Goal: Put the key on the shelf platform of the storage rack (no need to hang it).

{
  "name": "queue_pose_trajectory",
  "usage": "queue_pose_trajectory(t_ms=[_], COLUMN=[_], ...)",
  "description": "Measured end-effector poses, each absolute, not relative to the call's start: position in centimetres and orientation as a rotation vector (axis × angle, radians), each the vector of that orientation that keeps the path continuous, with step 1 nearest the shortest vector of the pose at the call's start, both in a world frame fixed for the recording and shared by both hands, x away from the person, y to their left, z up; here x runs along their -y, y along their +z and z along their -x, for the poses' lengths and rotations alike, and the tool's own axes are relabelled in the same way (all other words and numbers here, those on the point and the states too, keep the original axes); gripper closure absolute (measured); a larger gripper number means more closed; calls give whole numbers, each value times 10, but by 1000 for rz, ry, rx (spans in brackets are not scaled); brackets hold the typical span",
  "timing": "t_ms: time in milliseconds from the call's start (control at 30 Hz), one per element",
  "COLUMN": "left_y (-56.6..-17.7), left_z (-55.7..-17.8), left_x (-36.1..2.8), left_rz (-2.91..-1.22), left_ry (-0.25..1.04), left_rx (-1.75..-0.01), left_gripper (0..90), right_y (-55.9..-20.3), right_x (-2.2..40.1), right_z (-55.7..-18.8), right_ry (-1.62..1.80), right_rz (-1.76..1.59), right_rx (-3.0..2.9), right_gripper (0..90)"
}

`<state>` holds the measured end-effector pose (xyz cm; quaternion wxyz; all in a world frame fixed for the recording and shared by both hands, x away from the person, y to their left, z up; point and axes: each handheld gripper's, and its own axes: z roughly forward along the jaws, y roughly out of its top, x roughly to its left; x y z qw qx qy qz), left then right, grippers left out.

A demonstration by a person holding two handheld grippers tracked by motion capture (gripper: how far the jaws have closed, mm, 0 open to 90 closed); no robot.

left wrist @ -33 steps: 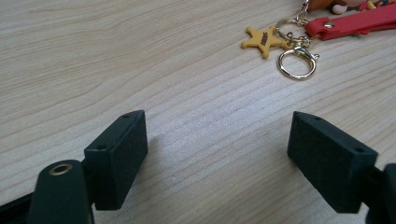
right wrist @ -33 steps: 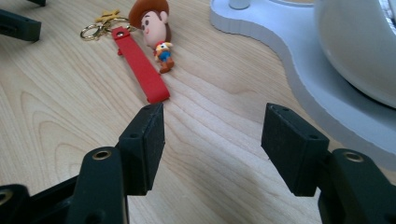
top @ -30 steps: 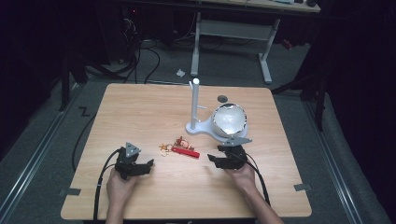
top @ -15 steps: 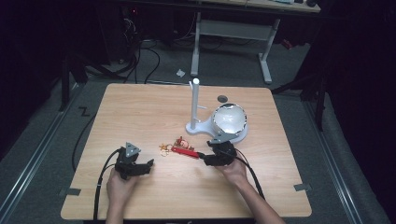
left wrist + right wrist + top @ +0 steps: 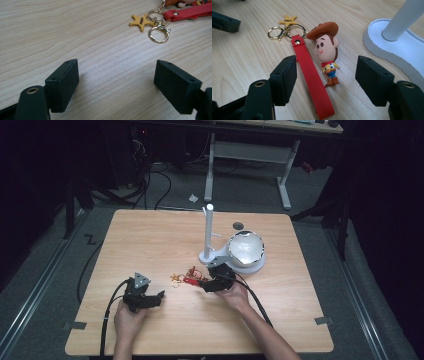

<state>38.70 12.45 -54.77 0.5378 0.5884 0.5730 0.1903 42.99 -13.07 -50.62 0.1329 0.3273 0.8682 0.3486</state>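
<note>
right gripper (image 5: 325, 75) wide open, straddling red strap (image 5: 310, 75) for a pinch | left gripper (image 5: 116, 82) open, empty, idle lower left on tabletop (image 5: 150, 235)

No readable text anywhere. Star charm (image 5: 140, 21) carries dark raised marks, too small and blurred to make out; same charm (image 5: 287, 19) in right gripper view equally illegible. Red strap (image 5: 312, 77), cowboy figure (image 5: 327, 50), white stand base (image 5: 397, 50): no lettering visible.
</note>
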Motion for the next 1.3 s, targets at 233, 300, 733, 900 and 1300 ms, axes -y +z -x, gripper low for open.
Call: queue_pose_trajectory(t_ms=[233, 300, 733, 900, 1300], left_y=[-548, -548, -548, -548, -548], left_z=[-387, -387, -387, -387, -387], left_x=[-124, -124, -124, -124, -124], left_rz=[-1397, -1395, -1395, -1394, -1395], left_ry=[453, 452, 452, 452, 451], left_rx=[-1364, -1365, -1365, -1365, -1365], left_gripper=[206, 206, 206, 206, 206], right_y=[-514, -515, -523, -523, -521], right_x=[121, 120, 119, 119, 114], right_z=[-442, -443, -451, -450, -443], right_ry=[1000, 1001, 998, 1022, 936], right_rz=[-944, -943, -960, -930, -842], right_rx=[-2542, -2547, -2591, -2611, -2627], right_gripper=[330, 342, 422, 504, 529])
